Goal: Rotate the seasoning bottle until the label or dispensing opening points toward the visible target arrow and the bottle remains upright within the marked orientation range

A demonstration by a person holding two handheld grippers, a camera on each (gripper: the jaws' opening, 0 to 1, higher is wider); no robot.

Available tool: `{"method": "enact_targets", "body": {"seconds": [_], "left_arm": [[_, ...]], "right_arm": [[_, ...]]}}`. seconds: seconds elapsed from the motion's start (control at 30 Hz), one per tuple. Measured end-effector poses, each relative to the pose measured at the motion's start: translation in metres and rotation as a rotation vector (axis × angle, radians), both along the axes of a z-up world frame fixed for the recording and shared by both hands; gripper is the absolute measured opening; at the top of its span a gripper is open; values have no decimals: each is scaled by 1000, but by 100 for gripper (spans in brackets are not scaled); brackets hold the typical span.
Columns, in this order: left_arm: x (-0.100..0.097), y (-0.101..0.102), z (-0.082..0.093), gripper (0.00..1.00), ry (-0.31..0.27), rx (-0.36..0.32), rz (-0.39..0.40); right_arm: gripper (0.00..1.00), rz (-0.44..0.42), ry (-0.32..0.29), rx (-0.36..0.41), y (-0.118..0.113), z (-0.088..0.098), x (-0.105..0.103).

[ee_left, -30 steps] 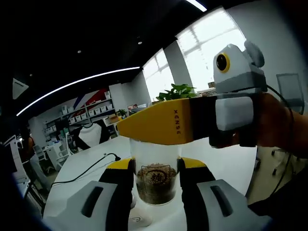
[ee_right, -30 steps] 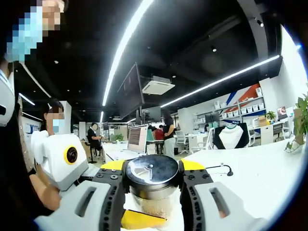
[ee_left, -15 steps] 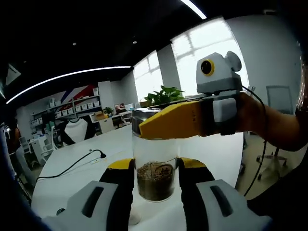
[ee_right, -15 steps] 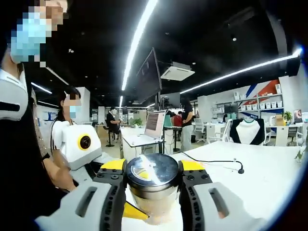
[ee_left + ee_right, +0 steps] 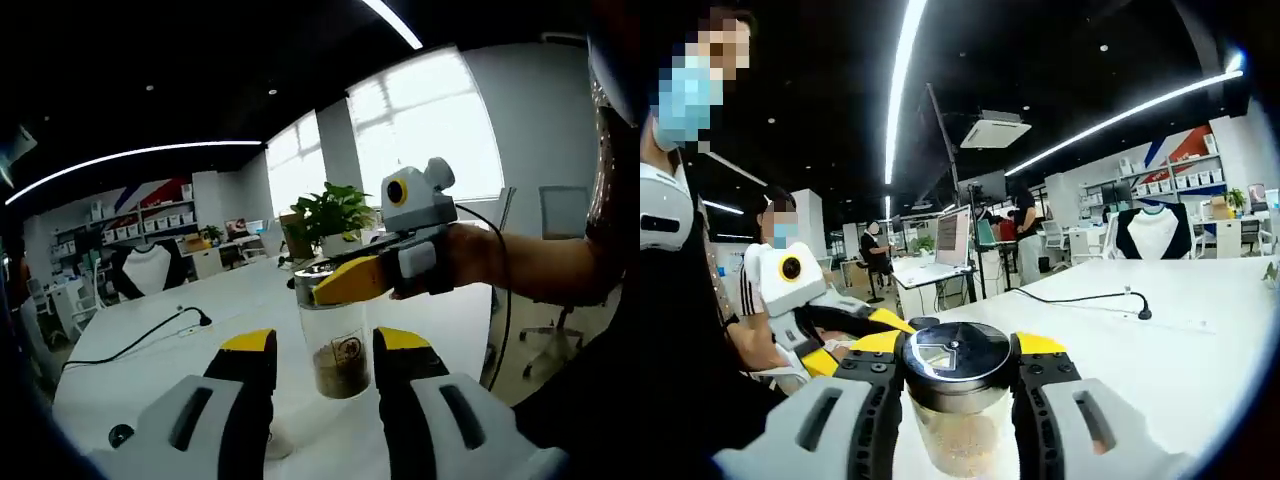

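A potted plant (image 5: 333, 212) and black cable (image 5: 135, 338) sit on the white table (image 5: 150, 375).

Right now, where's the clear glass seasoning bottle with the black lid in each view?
Left gripper view: the clear glass seasoning bottle with the black lid stands centre, beyond this view's own claw tips, with the right claw closed around its top.
Right gripper view: bottom centre, lid up close between this view's own jaws.
Shared landmark: the black cable lying on the white table.
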State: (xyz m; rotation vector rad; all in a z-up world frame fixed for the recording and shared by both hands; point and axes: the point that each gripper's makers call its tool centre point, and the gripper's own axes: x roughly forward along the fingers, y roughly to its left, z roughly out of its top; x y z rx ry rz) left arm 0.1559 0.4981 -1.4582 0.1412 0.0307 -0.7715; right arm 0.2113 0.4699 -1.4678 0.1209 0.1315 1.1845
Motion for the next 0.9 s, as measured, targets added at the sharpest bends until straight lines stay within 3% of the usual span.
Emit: {"method": "enact_targets", "body": {"seconds": [0.07,0.13,0.17,0.33,0.47,0.67,0.9], "left_arm": [[1,12,-2,53,-6,5,39],[2,21,-3,54,-4,13,62],[2,36,-5,54,-5,17,103],[5,71,-7,55,9,20,192],[10,91,-13,56,22,32,245],[15,106,-20,59,46,39,289],[17,108,-18,58,50,39,301]], "right_arm": [[38,-2,9,-17,2,-14,5],[38,7,5,-24,5,-25,9],[38,21,-4,-30,8,-30,9],[38,89,-73,-62,18,-38,12],[38,110,-90,-88,18,-45,18],[39,134,-99,-83,16,-50,21],[39,157,-95,-95,15,-54,19]]}}
